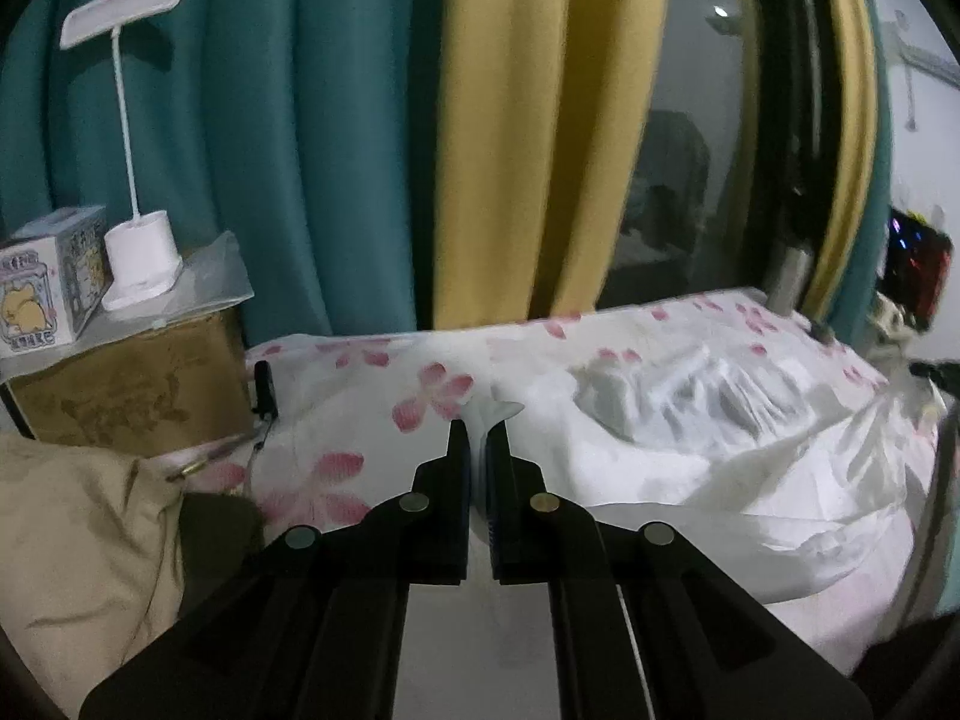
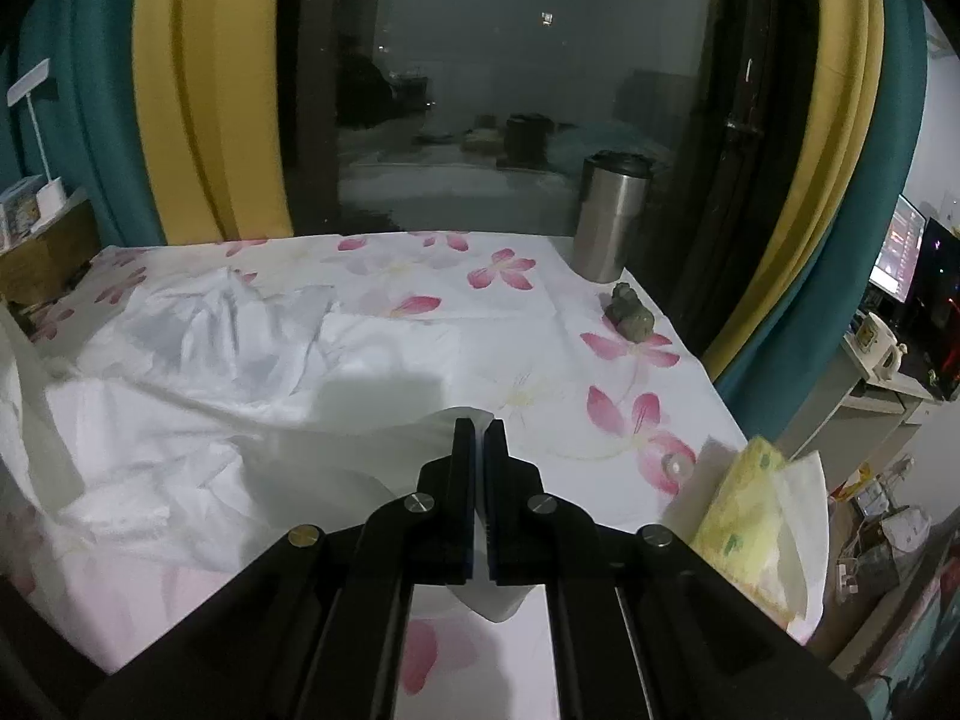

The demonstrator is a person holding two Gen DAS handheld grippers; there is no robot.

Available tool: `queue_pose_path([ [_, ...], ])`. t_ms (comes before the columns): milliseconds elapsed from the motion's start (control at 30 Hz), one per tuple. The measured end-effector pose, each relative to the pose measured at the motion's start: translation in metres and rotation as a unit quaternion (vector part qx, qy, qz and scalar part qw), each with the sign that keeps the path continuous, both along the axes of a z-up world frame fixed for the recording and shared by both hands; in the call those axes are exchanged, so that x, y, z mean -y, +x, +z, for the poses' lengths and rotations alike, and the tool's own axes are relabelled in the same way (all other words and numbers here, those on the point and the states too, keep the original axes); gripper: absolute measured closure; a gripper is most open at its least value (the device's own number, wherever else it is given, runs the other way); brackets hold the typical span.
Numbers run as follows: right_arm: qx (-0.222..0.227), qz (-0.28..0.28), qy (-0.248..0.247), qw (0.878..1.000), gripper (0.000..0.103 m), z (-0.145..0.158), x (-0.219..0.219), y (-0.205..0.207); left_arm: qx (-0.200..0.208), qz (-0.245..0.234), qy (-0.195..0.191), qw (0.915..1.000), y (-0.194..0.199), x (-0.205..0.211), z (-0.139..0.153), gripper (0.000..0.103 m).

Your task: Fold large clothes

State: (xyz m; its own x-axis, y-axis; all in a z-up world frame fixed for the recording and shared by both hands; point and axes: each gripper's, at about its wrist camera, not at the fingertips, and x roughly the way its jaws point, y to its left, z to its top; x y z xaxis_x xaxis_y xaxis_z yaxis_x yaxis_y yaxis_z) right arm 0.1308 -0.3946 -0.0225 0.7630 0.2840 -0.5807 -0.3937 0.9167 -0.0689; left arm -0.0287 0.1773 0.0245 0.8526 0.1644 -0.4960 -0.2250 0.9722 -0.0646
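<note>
A large white garment (image 1: 720,450) lies crumpled on a table covered with a white cloth printed with pink flowers (image 1: 360,384). My left gripper (image 1: 479,429) is shut on an edge of the white garment, which pokes out past its tips. In the right wrist view the garment (image 2: 210,372) spreads over the left half of the table. My right gripper (image 2: 479,426) is shut on another edge of it, held just above the flowered cloth (image 2: 600,372).
A white desk lamp (image 1: 135,228) and a cartoon box (image 1: 48,282) stand on a cardboard box (image 1: 138,384) at the left. A steel tumbler (image 2: 609,216), a small dark figure (image 2: 627,312) and a tissue pack (image 2: 744,504) sit at the right. Curtains and a window stand behind.
</note>
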Motion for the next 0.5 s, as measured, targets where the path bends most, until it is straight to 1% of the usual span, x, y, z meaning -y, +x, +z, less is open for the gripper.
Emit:
queue_pose_path([
  [67,-0.004,-0.002,0.003,1.000,0.100,0.000,0.001,0.015,0.012,0.008,-0.019,0.9997,0.012,-0.011,-0.002,0.098],
  [200,-0.012,0.002,0.006,1.000,0.100,0.002,0.000,0.042,0.030,0.023,-0.032,0.9988,0.038,-0.029,-0.002,0.098],
  [300,-0.019,0.007,0.009,1.000,0.100,0.002,-0.003,0.065,0.042,0.032,-0.053,0.9972,0.059,-0.044,-0.001,0.098],
  [500,-0.035,0.019,0.005,0.999,0.100,-0.002,-0.017,0.109,0.048,0.044,-0.089,0.9938,0.101,-0.067,-0.010,0.098],
])
